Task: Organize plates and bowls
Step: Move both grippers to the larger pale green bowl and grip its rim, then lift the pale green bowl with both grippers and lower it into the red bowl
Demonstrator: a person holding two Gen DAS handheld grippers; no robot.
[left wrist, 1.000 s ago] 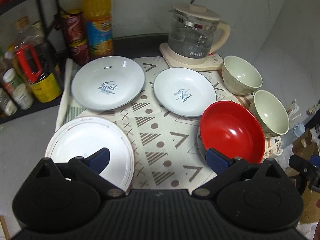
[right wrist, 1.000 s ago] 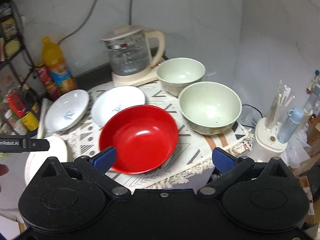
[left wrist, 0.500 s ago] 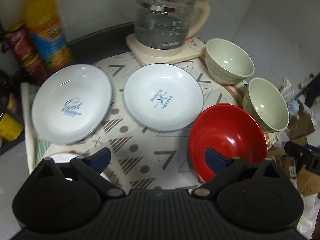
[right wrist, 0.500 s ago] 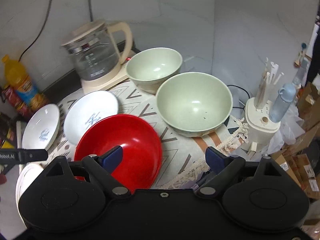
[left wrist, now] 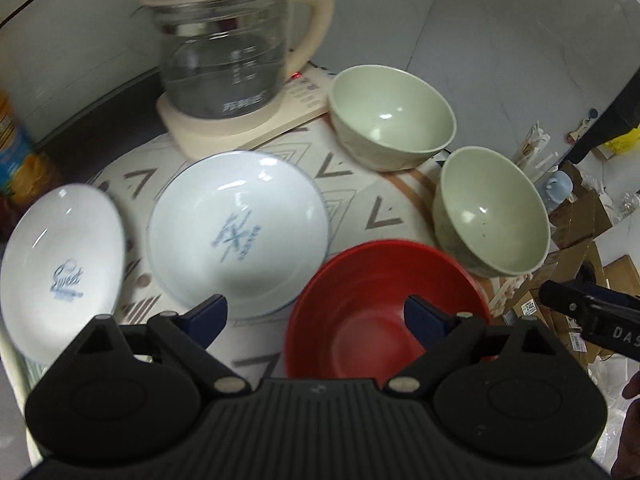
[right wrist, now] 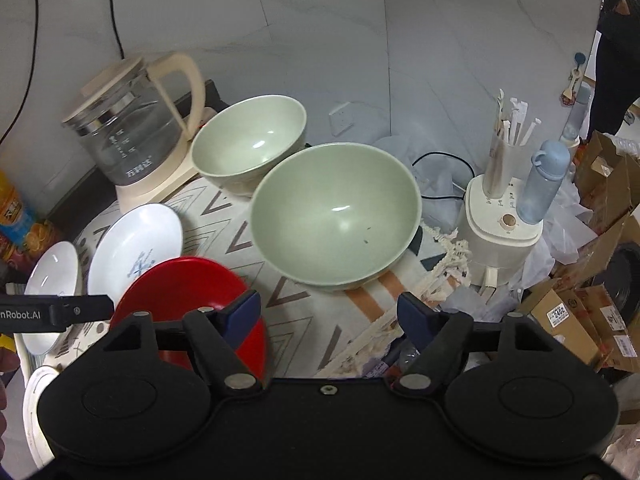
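Left wrist view: my left gripper (left wrist: 316, 312), fingers wide but narrowing and empty, straddles the red bowl's (left wrist: 372, 280) rim to lift it, while my right gripper (right wrist: 328, 312), closing empty-handed, aims at the nearer green bowl (right wrist: 336, 216) for stacking.

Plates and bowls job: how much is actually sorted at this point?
Nothing stacked yet: red bowl, two green bowls and two white plates all lie apart. Left gripper and right gripper are closing, empty. All sorting remains.
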